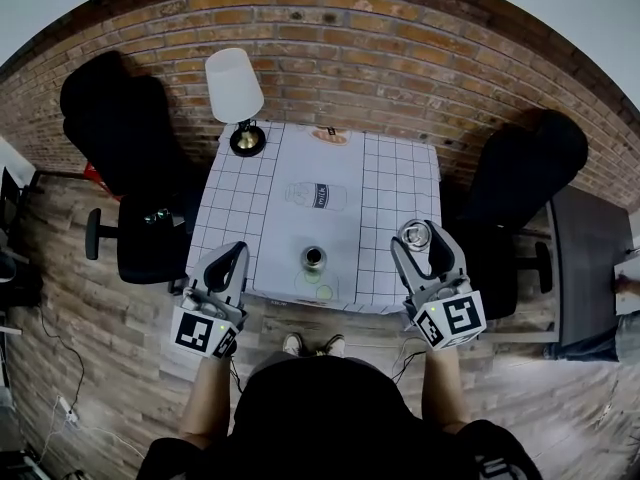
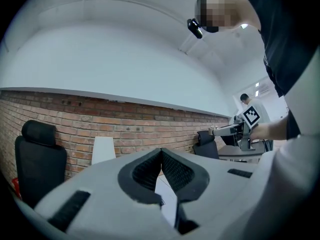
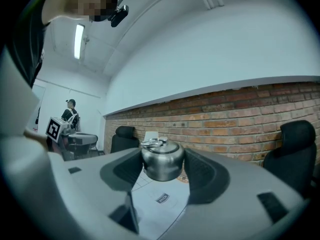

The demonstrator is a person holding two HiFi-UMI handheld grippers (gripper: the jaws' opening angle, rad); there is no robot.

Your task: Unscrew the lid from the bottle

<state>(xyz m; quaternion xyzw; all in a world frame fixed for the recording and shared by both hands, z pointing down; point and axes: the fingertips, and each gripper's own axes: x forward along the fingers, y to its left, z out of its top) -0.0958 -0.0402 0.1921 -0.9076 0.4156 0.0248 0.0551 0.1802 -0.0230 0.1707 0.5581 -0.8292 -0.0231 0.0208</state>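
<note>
Near the 6 o'clock edge of the surface (image 1: 400, 183) I see the bottle (image 1: 314, 259) standing upright, its mouth uncovered. At its 3 o'clock my right tool (image 1: 417, 240) pinches the metal lid (image 3: 161, 160). At its 9 o'clock my left tool (image 1: 233, 255) is pressed together with nothing in it.

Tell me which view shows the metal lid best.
The right gripper view: the lid sits close up, side-on, gripped between the right tool's jaws. The head view shows it small, from above. The left gripper view shows that tool far off, lid indistinct.
</note>
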